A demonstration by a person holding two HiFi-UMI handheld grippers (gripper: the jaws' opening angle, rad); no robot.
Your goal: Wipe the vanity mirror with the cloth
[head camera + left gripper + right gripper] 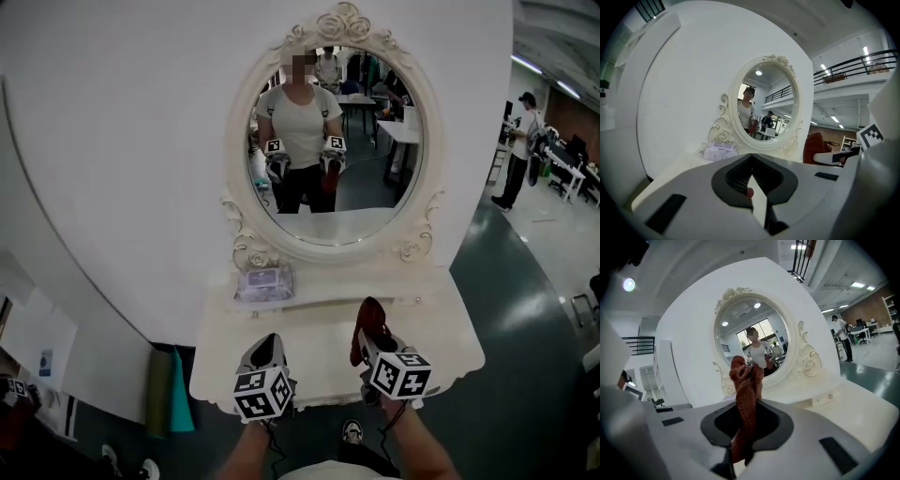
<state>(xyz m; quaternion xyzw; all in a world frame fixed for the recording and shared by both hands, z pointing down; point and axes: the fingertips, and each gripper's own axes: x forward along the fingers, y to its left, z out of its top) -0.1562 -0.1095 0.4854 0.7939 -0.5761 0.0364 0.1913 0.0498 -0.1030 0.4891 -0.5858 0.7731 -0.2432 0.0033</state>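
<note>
Right gripper point(748, 403): jaws clamped on the red cloth point(746, 380); the cloth stands up past the tips in a bunched wad, and a tail hangs below them
Left gripper point(750, 157): jaws closed tip to tip with nothing between them; held over the table's front edge, beside the right gripper
Mirror point(334, 150): oval, in a cream carved frame; upright at the back of the table; well apart from the cloth and both grippers
Table point(448, 330): cream; a packet of wipes point(264, 282) lies on its raised shelf, just below the mirror's left side
</note>
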